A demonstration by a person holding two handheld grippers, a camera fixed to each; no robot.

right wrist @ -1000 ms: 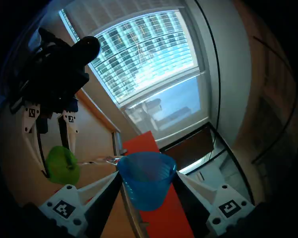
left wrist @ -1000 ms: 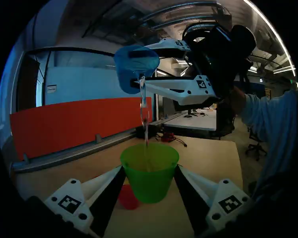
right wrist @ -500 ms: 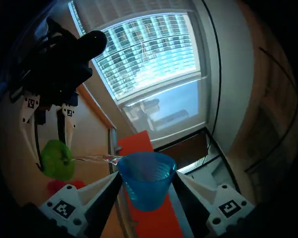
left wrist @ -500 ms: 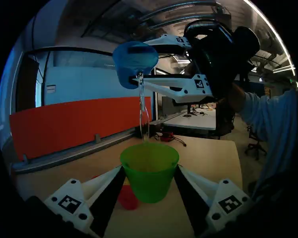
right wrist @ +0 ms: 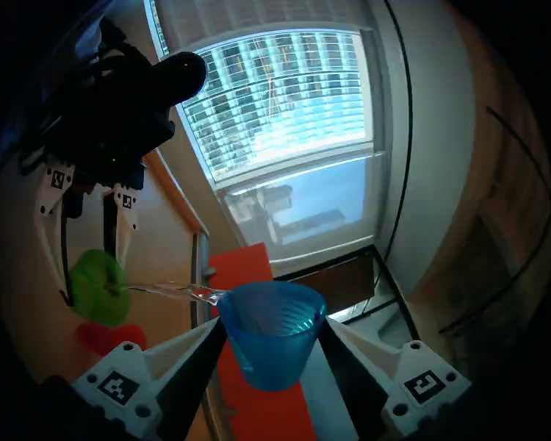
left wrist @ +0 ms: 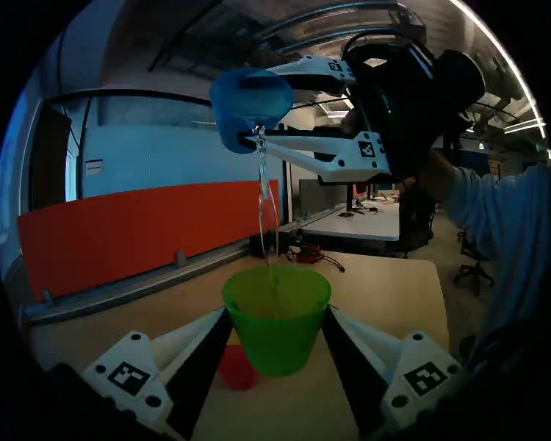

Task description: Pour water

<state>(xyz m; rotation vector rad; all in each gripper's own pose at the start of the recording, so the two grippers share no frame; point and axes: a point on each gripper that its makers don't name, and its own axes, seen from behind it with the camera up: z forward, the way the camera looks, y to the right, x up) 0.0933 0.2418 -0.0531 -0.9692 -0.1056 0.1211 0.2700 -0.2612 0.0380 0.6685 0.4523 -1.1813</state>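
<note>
My left gripper (left wrist: 275, 331) is shut on a green cup (left wrist: 277, 317) that stands upright just above the wooden table (left wrist: 393, 290). Above it my right gripper (left wrist: 264, 110) holds a blue cup (left wrist: 247, 104) tipped on its side. A thin stream of water (left wrist: 264, 198) falls from its rim into the green cup. In the right gripper view the blue cup (right wrist: 272, 331) sits between the right gripper's (right wrist: 272, 345) fingers. There the water (right wrist: 165, 290) runs toward the green cup (right wrist: 98, 287), which the left gripper (right wrist: 92, 242) holds.
A small red cup (left wrist: 236, 365) stands on the table beside the green cup, low left. An orange partition (left wrist: 143, 228) runs along the table's far edge. A person's sleeve (left wrist: 507, 220) reaches in from the right. A bright window with blinds (right wrist: 283, 110) shows in the right gripper view.
The blue cup has risen a little and tipped further. The water stream has grown longer and steadier. The green cup has stayed in place.
</note>
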